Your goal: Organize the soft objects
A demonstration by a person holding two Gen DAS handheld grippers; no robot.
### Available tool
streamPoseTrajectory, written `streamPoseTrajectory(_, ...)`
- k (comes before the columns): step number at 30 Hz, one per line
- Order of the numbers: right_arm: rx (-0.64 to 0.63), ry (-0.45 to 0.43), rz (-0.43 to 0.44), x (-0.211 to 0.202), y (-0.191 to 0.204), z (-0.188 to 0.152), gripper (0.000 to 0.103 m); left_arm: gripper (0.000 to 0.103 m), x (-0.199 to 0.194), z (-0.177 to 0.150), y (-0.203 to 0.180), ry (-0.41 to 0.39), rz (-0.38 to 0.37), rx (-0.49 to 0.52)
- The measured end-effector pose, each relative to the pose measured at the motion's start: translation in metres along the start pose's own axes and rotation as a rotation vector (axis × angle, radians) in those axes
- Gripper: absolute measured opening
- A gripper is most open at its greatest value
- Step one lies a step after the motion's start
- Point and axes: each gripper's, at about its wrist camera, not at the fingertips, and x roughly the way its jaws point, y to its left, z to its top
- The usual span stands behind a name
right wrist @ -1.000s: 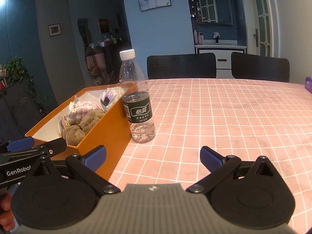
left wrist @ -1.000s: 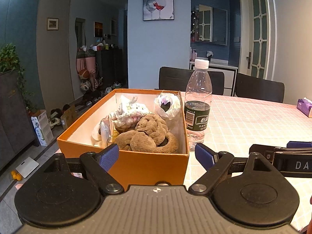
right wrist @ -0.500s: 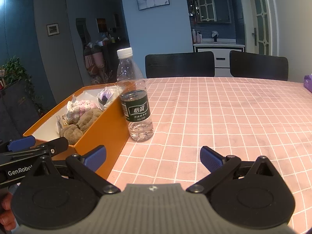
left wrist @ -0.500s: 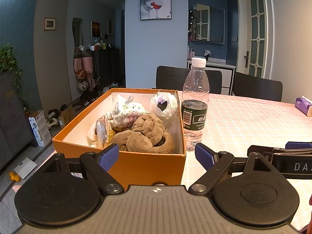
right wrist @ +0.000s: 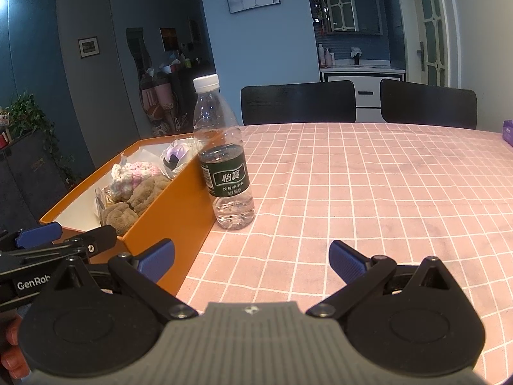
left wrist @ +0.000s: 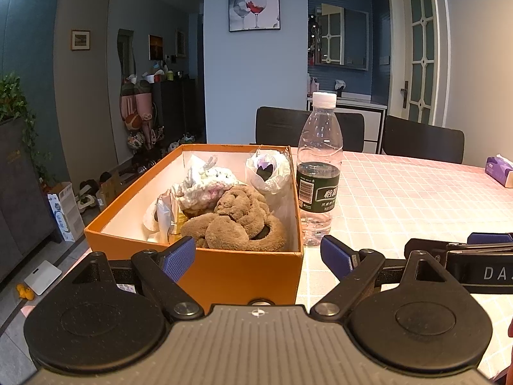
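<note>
1. Table (right wrist: 368,186) under a pink checked cloth takes up most of the right wrist view; its whole right and far spread lies bare up to two dark chairs (right wrist: 298,101) at the far edge.
2. Orange box (left wrist: 224,269) sits at the table's left edge, floor visible beyond its left wall. Its top is open and the left half of its white floor is uncovered.
3. Soft objects fill the box's right half: a brown plush coil (left wrist: 237,221) at the near end against the right wall, a white and pink knitted piece (left wrist: 205,186) behind it, a white pouch with a dark centre (left wrist: 267,170) in the far right corner.
4. Water bottle (right wrist: 224,160) stands upright just beside the box's right wall, capped; whether they touch I cannot tell.
5. Left gripper (left wrist: 258,255) hangs before the box's near wall, its jaws spread wide and holding nothing.
6. Right gripper (right wrist: 251,261) hovers over bare cloth beside the box's near right corner, jaws likewise wide apart and empty.
7. Purple tissue pack (left wrist: 498,171) lies at the table's far right edge.
</note>
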Motion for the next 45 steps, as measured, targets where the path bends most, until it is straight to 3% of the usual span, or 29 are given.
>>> streamPoseTrajectory(45, -0.002, 0.008, 0.004, -0.0010, 0.0047, -0.0049, 0.100, 0.096, -0.0048, -0.0036, -0.0002, -0.014, 0.004, 0.019)
